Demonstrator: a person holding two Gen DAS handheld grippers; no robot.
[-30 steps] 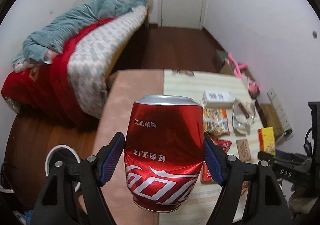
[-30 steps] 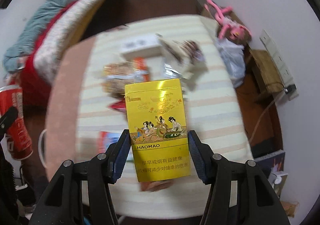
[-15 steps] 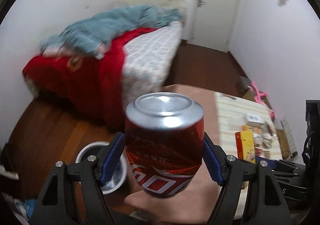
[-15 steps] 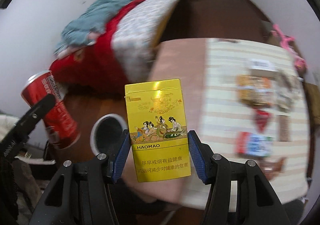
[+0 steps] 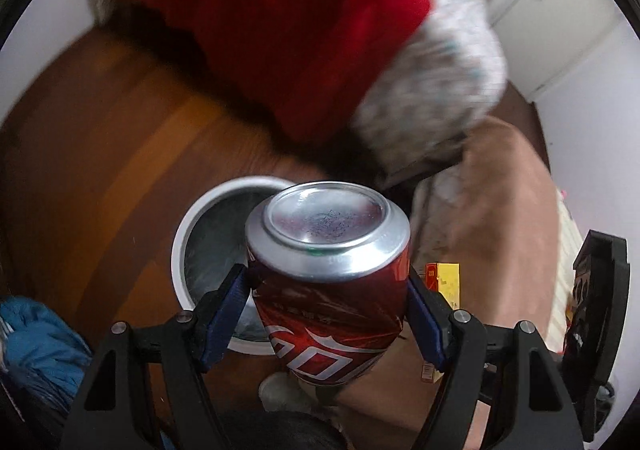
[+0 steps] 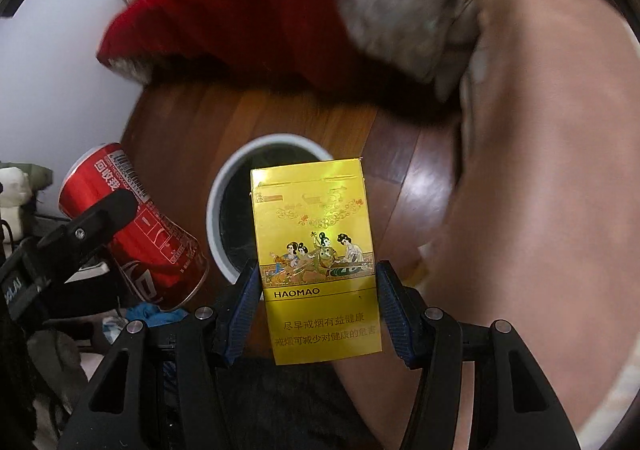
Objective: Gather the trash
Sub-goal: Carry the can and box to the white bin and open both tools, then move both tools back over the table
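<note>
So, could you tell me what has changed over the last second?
Both grippers swung away from the littered table toward the white bin on the floor, which now lies just beyond the red can and the yellow cigarette pack. Unchanged: the left gripper grips the can and the right gripper the pack.

home bedroom: bed (image 5: 360, 30), wooden floor (image 5: 100, 138)

A brown wooden floor (image 5: 100, 154) carries a white-rimmed round bin (image 5: 208, 246), standing upright. Beyond the bin, a bed (image 5: 360, 50) stands on the boards, heaped with a red blanket (image 5: 280, 22). Right of the bin is a pink-covered table (image 6: 540, 170).
</note>
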